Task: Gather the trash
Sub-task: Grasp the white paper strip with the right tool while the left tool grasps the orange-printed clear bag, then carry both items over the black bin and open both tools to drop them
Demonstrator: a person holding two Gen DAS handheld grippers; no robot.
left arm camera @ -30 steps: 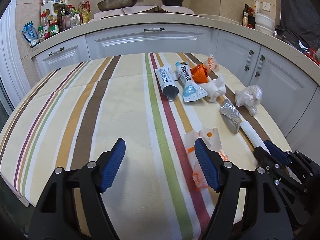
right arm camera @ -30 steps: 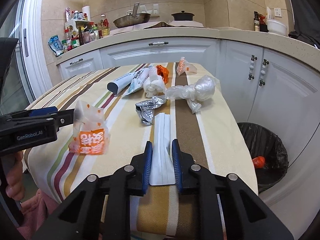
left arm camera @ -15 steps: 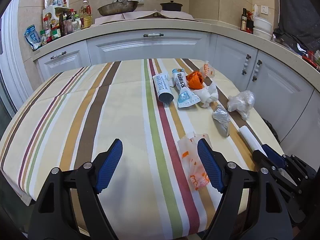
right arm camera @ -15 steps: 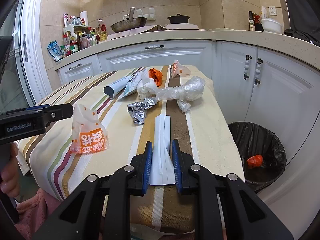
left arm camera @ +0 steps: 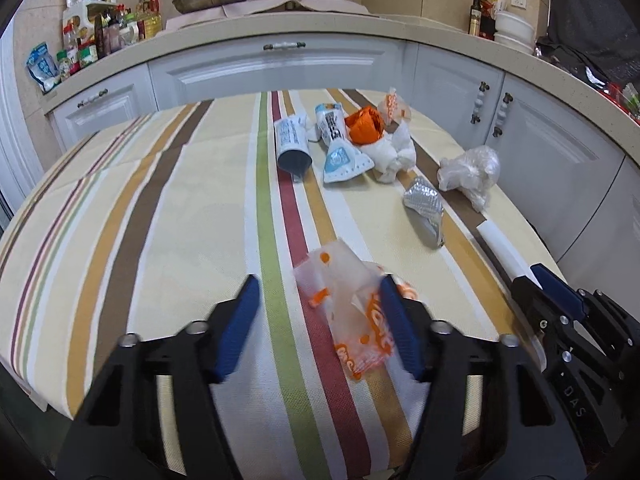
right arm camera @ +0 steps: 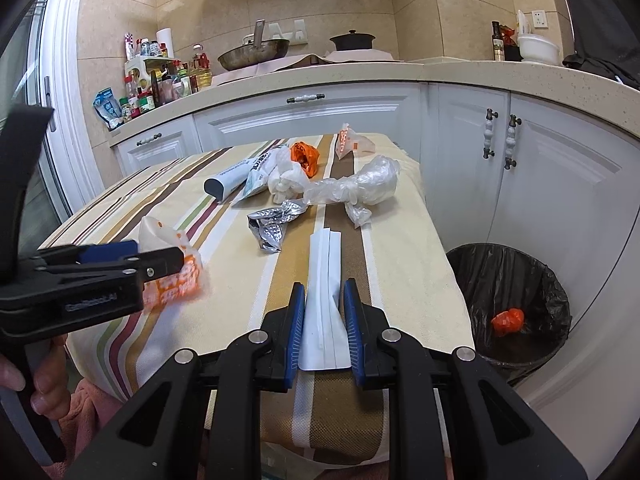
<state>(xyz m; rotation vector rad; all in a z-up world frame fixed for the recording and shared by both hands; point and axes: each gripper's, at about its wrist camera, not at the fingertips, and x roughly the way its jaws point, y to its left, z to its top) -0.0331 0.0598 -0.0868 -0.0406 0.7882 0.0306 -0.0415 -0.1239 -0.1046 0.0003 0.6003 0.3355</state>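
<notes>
My right gripper (right arm camera: 322, 304) is shut on a long white folded packet (right arm camera: 325, 280) and holds it over the table's near right edge; the packet also shows in the left wrist view (left arm camera: 502, 246). My left gripper (left arm camera: 318, 312) is open, its jaws around a clear orange-printed wrapper (left arm camera: 348, 312) on the striped tablecloth (left arm camera: 180, 220); the wrapper also shows in the right wrist view (right arm camera: 172, 276). Further back lie a crumpled foil wrapper (right arm camera: 274, 222), a clear plastic bag (right arm camera: 360, 188), a white tissue wad (left arm camera: 394, 152), tubes (left arm camera: 292, 144) and an orange wrapper (left arm camera: 364, 126).
A black-lined bin (right arm camera: 508, 304) stands on the floor right of the table, with an orange scrap (right arm camera: 508, 320) inside. White cabinets (right arm camera: 560, 184) and a counter with bottles, a pan and a pot curve behind the table.
My left gripper has moved forward and its jaws have narrowed around the orange-printed wrapper. My right gripper has drawn back and up slightly with the white packet; more of the bin shows.
</notes>
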